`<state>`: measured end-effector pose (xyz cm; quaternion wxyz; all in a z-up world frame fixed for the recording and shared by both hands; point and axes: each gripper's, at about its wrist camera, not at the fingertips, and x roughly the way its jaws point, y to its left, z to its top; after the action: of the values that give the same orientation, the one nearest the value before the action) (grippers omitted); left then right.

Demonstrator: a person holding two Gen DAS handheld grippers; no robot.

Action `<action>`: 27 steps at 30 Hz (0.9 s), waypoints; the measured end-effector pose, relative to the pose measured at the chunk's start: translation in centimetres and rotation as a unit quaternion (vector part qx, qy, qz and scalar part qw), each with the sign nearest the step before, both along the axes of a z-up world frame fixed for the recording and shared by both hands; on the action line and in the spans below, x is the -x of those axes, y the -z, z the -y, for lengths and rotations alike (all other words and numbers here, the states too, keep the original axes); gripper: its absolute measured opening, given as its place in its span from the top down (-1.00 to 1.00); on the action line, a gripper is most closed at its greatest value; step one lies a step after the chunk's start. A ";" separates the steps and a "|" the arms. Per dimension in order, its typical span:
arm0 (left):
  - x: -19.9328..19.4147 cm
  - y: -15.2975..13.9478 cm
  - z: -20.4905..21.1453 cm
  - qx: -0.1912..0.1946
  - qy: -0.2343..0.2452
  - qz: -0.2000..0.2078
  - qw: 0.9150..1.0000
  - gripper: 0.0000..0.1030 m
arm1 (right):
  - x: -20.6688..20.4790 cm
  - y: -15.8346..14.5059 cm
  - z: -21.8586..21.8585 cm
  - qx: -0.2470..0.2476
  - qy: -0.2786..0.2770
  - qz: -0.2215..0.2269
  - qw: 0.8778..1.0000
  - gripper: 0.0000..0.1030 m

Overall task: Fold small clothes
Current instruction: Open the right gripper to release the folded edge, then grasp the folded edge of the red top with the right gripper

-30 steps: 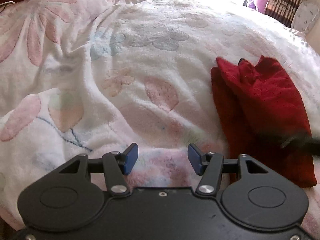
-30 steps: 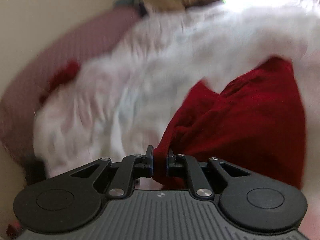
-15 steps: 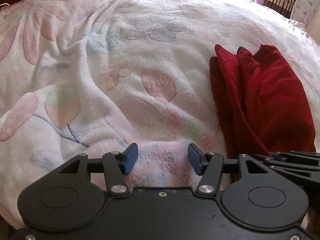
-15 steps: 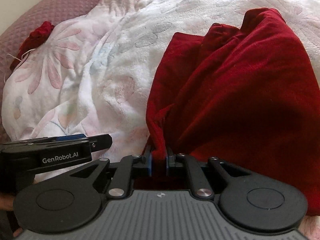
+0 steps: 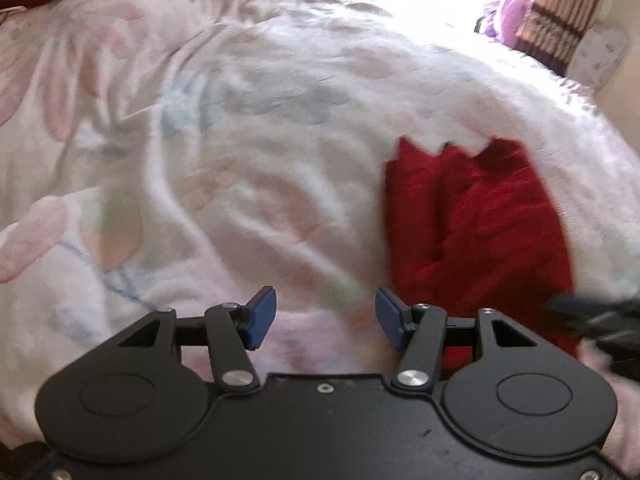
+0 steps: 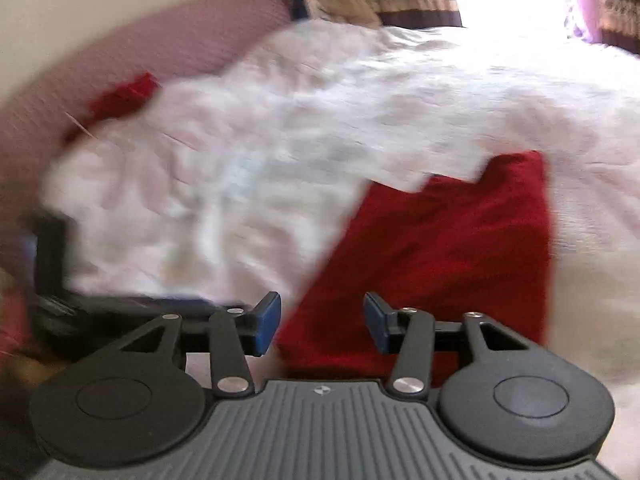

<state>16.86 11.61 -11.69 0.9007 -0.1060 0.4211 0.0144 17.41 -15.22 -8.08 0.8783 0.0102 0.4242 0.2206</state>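
cloth [image 6: 432,256]: lies folded on bed [image 6: 360,100] | right gripper [image 6: 322,324]: fingers just opened, empty | left gripper [image 5: 324,318]: open, empty | risk: withdrawing fingers may snag the cloth's near edge, undoing the fold

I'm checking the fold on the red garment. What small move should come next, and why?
Probably lift the right hand-held gripper clear. Its jaws have just been opening, and the pads stand apart with nothing pinched; the red garment lies folded on the floral blanket. The left hand-held gripper is open over bare blanket, so it might then smooth or re-grip an edge.
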 end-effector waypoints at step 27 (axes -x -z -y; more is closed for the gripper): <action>-10.1 4.4 9.9 -0.081 0.088 -0.102 0.988 -0.21 | -7.3 7.1 6.6 -0.040 0.109 -0.109 0.987 0.76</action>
<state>26.95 1.74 -16.05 0.8563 0.0070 0.5160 -0.0198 24.67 -21.86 -15.13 0.8444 0.1152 0.5047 0.1380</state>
